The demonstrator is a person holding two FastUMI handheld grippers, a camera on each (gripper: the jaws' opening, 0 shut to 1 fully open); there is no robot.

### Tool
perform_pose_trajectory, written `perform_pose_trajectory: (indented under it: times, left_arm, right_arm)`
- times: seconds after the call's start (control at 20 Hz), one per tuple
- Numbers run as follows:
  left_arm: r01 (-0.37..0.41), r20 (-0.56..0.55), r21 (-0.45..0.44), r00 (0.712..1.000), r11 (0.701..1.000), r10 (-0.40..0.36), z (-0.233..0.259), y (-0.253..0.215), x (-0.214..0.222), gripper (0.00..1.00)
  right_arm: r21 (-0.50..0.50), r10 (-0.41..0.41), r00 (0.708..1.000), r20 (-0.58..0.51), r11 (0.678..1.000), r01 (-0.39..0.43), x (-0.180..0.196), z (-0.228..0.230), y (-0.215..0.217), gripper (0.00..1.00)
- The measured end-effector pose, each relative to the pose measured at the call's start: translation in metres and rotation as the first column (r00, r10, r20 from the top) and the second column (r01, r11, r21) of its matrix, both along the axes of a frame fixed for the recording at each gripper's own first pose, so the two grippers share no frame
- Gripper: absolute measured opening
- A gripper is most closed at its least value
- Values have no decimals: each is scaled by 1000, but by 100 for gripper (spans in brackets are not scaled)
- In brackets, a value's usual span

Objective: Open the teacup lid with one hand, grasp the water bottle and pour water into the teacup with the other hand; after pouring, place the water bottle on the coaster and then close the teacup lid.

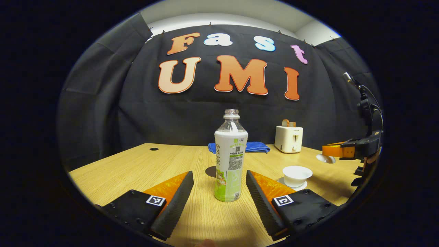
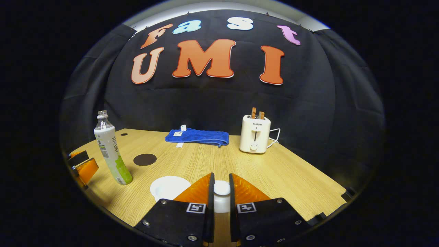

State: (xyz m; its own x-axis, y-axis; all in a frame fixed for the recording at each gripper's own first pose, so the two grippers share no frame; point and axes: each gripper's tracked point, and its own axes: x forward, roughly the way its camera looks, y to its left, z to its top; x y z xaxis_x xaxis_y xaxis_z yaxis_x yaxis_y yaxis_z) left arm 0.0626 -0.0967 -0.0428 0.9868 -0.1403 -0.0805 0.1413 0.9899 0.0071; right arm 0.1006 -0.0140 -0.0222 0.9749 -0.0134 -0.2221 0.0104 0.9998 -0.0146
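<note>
Teacup: a white porcelain teacup point(image 1: 297, 175) stands uncovered on its white saucer point(image 1: 301, 187) on the light wooden worktop point(image 1: 137, 168), to the right of the bottle in the left gripper view.
Lid: a white round teacup lid with a knob point(image 2: 222, 190) sits between the right hand-held gripper's fingers in the right gripper view, lifted clear of the cup; its white disc point(image 1: 325, 158) shows under that gripper in the left gripper view.
Right hand-held gripper point(image 2: 222, 187): nearly closed, both fingers pressing on the lid's knob; seen from the left gripper view point(image 1: 331, 151) it hangs above the worktop beyond the teacup.
Bottle: a clear plastic water bottle with a white and green label point(image 1: 230, 161), uncapped, stands upright on the worktop, midway ahead of the left fingers.
Left hand-held gripper point(image 1: 219, 185): wide open, fingers either side of the bottle's base, neither touching it.
Coaster: a dark round coaster point(image 2: 144, 159) lies flat just behind the bottle.
Background: a folded blue cloth point(image 2: 197, 136) and a cream toaster holding two slices point(image 2: 254, 138) sit near the back edge.
</note>
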Motion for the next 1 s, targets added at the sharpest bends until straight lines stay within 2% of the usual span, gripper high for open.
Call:
perform_pose_trajectory:
  times: [0.2,0.35,0.75,1.0]
  left_arm:
    - [-19,-17,-8,1000,1000,19,-6,-7,23,99]
    - [-41,-18,18,999,999,42,-8,-6,34,99]
    - [15,-25,33,1000,999,-14,-11,-24,46,99]
    - [30,-53,84,998,996,-25,-16,-33,63,98]
  right_arm:
    - [22,-4,1000,-13,1000,4,-5,-16,-13,19]
    - [50,-5,999,-35,999,7,-8,-29,-20,19]
    - [129,-12,1000,-20,992,15,-22,-42,-34,19]
    - [153,3,1000,-21,988,0,-23,-44,-34,19]
